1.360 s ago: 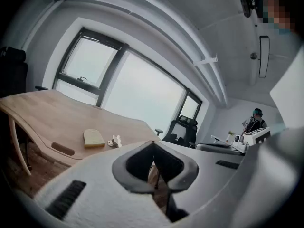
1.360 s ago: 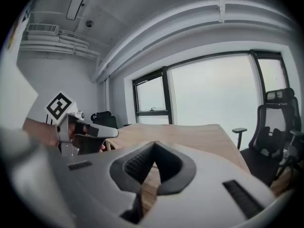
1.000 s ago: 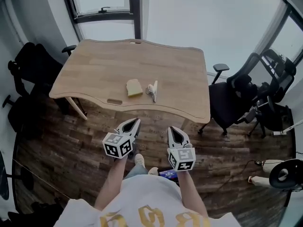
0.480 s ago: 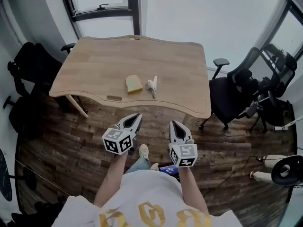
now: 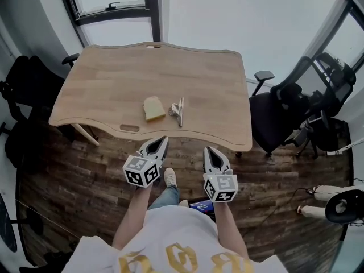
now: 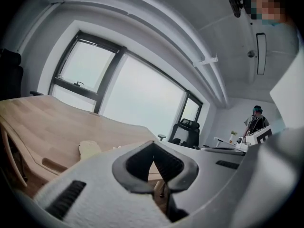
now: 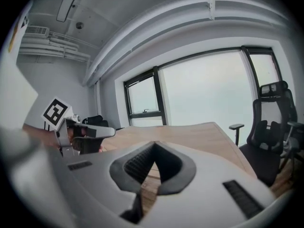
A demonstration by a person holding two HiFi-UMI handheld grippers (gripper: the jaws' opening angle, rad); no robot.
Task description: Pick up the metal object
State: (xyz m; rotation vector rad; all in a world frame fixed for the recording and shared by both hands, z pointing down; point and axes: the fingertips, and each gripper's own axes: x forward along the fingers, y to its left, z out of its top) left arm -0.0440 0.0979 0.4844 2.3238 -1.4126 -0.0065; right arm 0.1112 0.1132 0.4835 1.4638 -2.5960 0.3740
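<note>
The metal object (image 5: 178,111), a small silvery piece, lies near the front edge of the wooden table (image 5: 114,78), beside a pale yellow sponge-like block (image 5: 153,108). My left gripper (image 5: 161,141) hovers over the floor just short of the table's front edge, jaws shut and holding nothing. To its right, my right gripper (image 5: 209,152) is level with it, also shut and holding nothing. The left gripper view looks along the shut left gripper (image 6: 153,144) to the yellow block (image 6: 89,148) on the table. The right gripper view shows the shut right gripper (image 7: 154,147), the tabletop (image 7: 190,133) and the left gripper (image 7: 88,133).
Black office chairs (image 5: 287,110) crowd the table's right side, and more dark chairs (image 5: 23,90) stand at its left. A window (image 5: 114,7) is behind the table. The floor (image 5: 74,175) is dark wood planks. A person stands far off (image 6: 256,120).
The table has drawn slightly nearer and shifted left in the head view. Both grippers keep their place in front of the body, still shut.
</note>
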